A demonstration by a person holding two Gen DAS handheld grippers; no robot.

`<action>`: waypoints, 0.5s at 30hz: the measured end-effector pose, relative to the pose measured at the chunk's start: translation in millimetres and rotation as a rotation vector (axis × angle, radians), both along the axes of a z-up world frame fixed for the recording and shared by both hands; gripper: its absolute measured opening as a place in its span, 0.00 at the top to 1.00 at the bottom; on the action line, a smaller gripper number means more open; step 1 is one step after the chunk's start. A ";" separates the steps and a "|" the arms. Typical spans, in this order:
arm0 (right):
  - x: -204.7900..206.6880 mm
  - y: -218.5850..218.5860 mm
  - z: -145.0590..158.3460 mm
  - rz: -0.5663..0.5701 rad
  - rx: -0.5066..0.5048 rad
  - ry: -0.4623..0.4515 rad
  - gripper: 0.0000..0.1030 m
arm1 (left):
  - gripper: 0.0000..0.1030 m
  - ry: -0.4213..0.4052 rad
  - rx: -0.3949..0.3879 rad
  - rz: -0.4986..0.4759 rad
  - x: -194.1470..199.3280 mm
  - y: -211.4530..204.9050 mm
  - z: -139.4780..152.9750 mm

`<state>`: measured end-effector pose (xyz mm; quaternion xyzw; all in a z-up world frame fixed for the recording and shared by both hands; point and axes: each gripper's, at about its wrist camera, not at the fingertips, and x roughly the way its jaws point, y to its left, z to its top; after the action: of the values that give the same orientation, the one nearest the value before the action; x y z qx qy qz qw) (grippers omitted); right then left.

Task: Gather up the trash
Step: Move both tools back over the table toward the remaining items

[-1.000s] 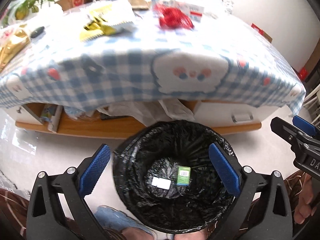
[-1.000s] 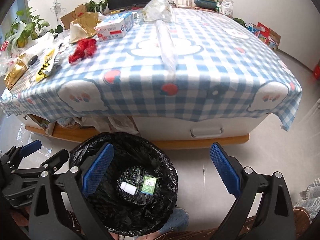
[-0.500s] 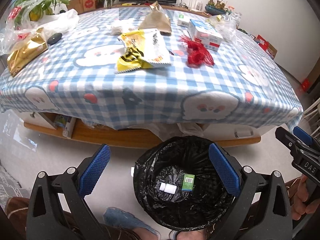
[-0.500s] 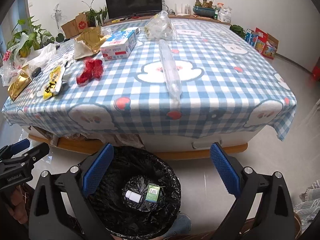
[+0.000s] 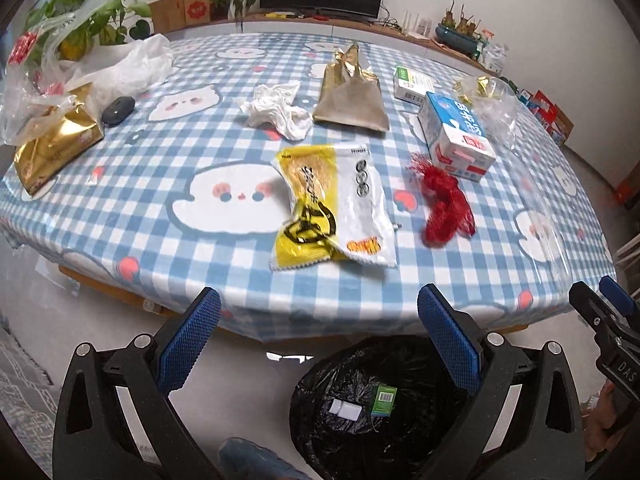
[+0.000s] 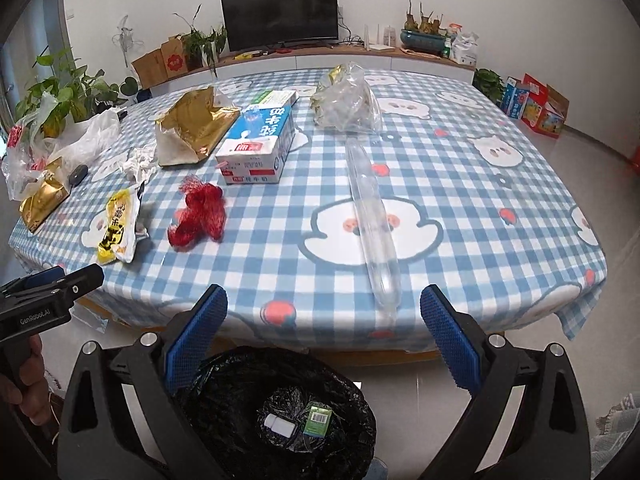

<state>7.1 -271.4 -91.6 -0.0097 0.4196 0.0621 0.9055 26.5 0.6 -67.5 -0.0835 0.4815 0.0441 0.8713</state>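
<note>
Trash lies on a blue checked tablecloth: a yellow-white snack wrapper, red netting, crumpled white tissue, a gold bag, a blue milk carton and a long clear plastic tube. A black-lined trash bin stands on the floor before the table, holding a small white bottle and a green box. My left gripper is open and empty above the bin's left side. My right gripper is open and empty over the bin.
A gold pouch, clear plastic bags and a black mouse lie at the table's left. Plants, boxes and a TV stand behind. My other gripper shows at the frame edge.
Both grippers have risen and tilted up from over the bin toward the tabletop. The bin has dropped lower in both views. Both stay open and empty.
</note>
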 end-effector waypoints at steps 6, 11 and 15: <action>47.9 25.6 16.6 0.029 -0.018 -0.005 0.10 | 0.06 0.026 0.004 -0.010 43.1 10.0 1.3; 92.7 48.3 28.8 0.042 -0.031 -0.001 0.10 | 0.07 0.064 -0.029 -0.014 70.5 15.0 -7.4; 131.0 65.5 30.1 0.048 -0.019 0.031 0.10 | 0.09 0.089 -0.014 -0.026 83.6 14.2 -17.4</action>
<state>138.0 -206.0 -61.6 -0.0271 0.4339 0.0799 0.8970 110.1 14.8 -84.9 -0.0815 0.5211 0.0331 0.8489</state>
